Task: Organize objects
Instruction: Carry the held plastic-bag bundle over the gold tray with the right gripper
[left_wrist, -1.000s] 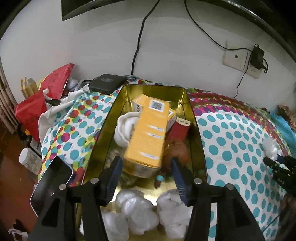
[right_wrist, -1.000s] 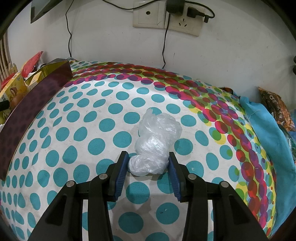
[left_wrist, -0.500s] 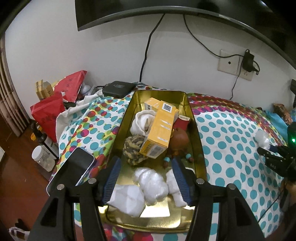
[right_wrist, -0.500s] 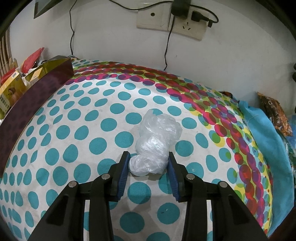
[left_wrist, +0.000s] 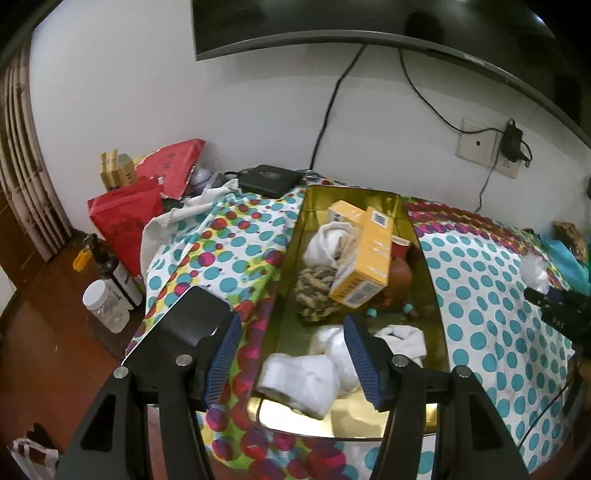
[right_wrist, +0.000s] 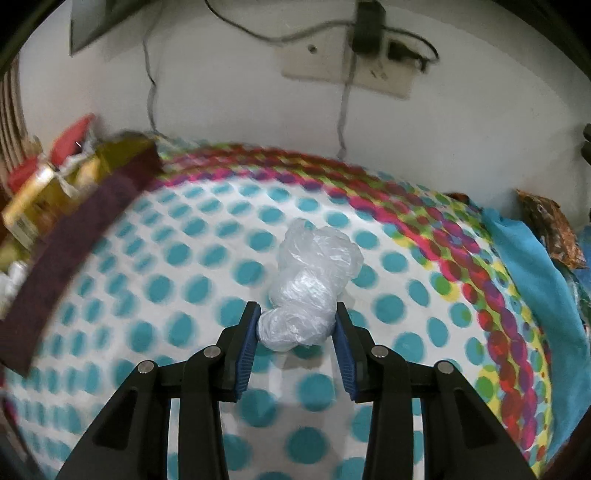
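Gripping item: crumpled plastic bag (right_wrist: 308, 291), translucent, soft, knotted; long axis running away from the right gripper (right_wrist: 295, 341), whose blue ribbed pads (right_wrist: 246, 345) pinch its near end above the dotted cloth (right_wrist: 155, 295). Gold tin tray (left_wrist: 430, 273), glossy metal, lies leftward, nearer the left gripper (left_wrist: 291, 356), spread wide and holding nothing over the tray's near edge.

The left gripper (left_wrist: 291, 354) hangs with its blue-padded fingers (left_wrist: 221, 354) spread wide and nothing between them, while the right gripper (right_wrist: 295, 328) has both fingers (right_wrist: 248, 339) pressed against what it clasps.
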